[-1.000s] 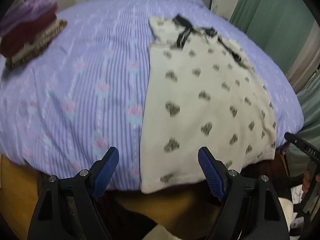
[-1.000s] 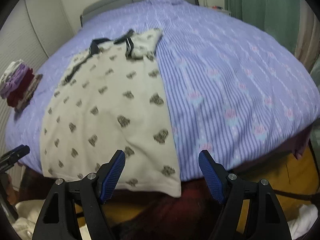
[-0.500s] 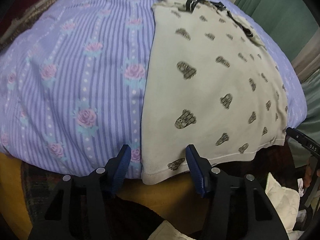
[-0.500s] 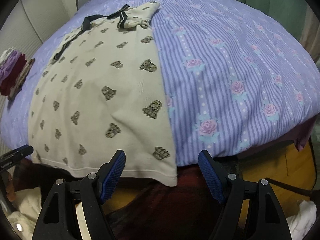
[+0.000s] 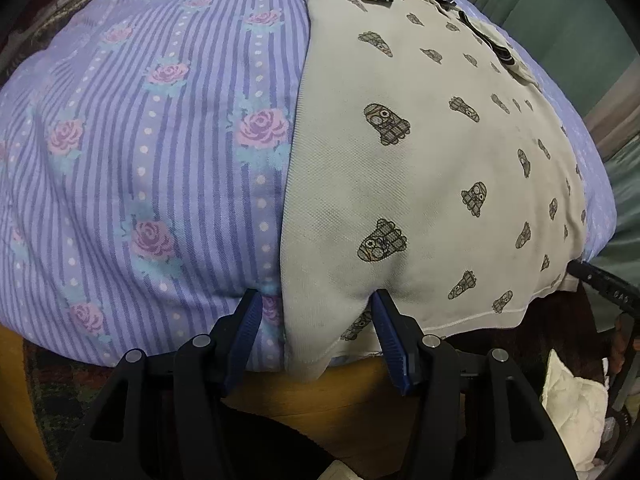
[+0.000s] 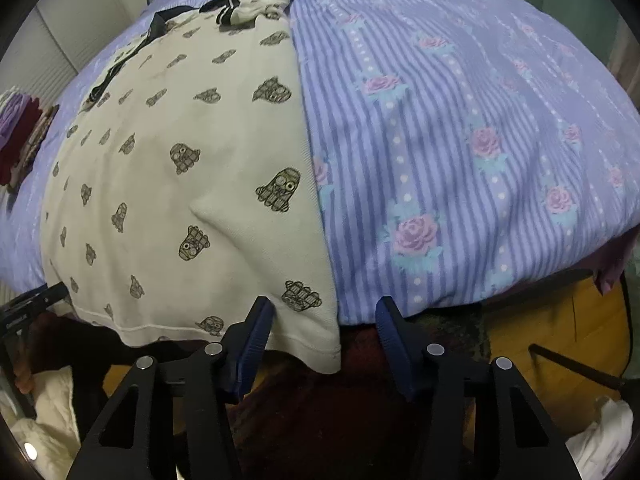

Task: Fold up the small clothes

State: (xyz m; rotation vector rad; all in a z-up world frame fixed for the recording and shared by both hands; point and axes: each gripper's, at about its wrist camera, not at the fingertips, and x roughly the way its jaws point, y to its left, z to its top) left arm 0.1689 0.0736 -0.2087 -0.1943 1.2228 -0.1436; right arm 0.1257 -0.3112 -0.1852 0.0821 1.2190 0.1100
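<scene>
Item: cream shirt (image 5: 432,184) with a dark repeated print and black trim at its far end, lying flat on a bed. Its near hem is hanging over the bed's front edge.

Bed: covered by a purple striped bedspread (image 5: 160,152) with pink roses.

Left hand-held gripper (image 5: 316,308): blue pads standing apart, having just been narrowing. They are straddling the shirt's near left corner, with the right pad dimpling the fabric; the cloth is lying loose between them, not pinched.

Right hand-held gripper (image 6: 324,312): jaws likewise parted and just narrowed, bracketing the shirt's near right corner (image 6: 320,344). The left pad is touching the cloth and the right pad is sitting over the bedspread edge; nothing is clamped.

Also showing: a stack of folded clothes (image 6: 22,136) resting at the far left of the bed, well apart from the shirt.
</scene>
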